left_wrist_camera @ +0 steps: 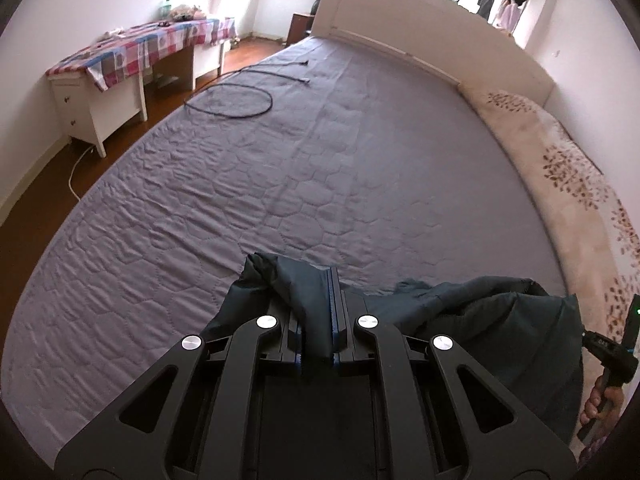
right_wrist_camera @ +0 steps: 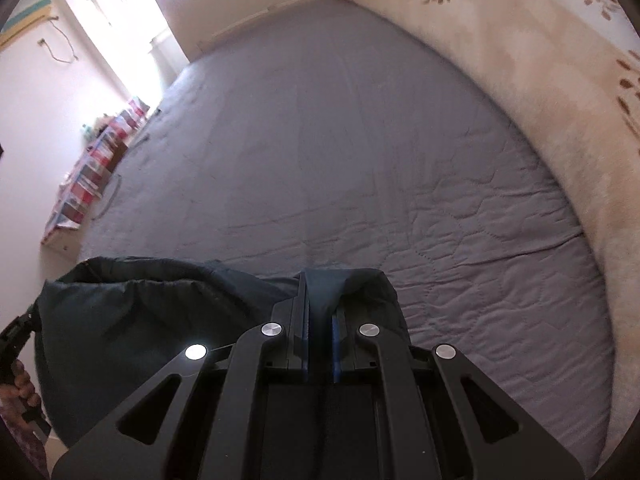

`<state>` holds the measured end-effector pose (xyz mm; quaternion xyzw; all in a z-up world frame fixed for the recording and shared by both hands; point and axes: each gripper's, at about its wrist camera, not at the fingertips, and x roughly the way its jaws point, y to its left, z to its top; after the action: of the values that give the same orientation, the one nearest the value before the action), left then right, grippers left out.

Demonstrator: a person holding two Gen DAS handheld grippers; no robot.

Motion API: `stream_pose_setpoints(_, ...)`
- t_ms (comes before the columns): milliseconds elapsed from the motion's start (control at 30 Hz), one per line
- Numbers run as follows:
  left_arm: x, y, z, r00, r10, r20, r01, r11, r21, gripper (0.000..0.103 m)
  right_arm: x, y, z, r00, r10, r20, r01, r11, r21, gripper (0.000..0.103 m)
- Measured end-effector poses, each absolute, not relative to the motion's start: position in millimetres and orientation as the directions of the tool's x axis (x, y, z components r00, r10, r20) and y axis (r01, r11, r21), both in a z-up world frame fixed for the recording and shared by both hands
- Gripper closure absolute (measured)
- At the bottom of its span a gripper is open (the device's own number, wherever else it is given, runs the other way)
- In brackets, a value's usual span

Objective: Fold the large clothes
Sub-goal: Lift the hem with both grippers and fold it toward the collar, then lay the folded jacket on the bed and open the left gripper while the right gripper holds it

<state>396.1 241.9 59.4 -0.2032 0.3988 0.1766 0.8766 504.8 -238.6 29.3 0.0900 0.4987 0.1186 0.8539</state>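
Note:
A dark teal garment [left_wrist_camera: 492,320] hangs slack between both grippers above the near end of a bed with a grey quilted cover [left_wrist_camera: 280,160]. My left gripper [left_wrist_camera: 318,280] is shut on a bunched edge of it, the cloth pinched between the blue-edged pads. In the right wrist view the same garment [right_wrist_camera: 132,312] sags to the left, and my right gripper [right_wrist_camera: 320,280] is shut on another edge of it. A hand holding the other gripper shows at the frame edge in each view. The lower part of the garment is hidden behind the gripper bodies.
A black cable [left_wrist_camera: 236,96] lies looped on the far left of the bed. A cream blanket with brown leaf print [left_wrist_camera: 560,168] runs along the right side. A white desk with a checked cloth [left_wrist_camera: 132,56] stands left of the bed. A headboard [left_wrist_camera: 420,24] closes the far end.

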Motion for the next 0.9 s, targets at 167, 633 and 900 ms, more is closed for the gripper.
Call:
stream_pose_setpoints(167,398.6,245.7,39.7,0.598,0.139,-0.789,-0.506,0.829,-0.237,0.089,509.0,-232.0,4.8,0.448,0.252,-0.858,-0.107,0.968,0.228,0.093)
stream_pose_setpoints(633,337.3,248.1,89.1,0.67,0.12,-0.732,-0.484,0.819,-0.308,0.021,486.4,-267.7,57.4,0.516,0.381,-0.767,-0.004,0.897,0.443,0.026)
stream_pose_setpoints(900,260.8,229.0,83.2,0.65,0.106,-0.753,-0.47,0.834,-0.288,0.021,427.2,-223.3,91.8,0.539,0.355,-0.764,-0.211,0.935,0.286,0.058)
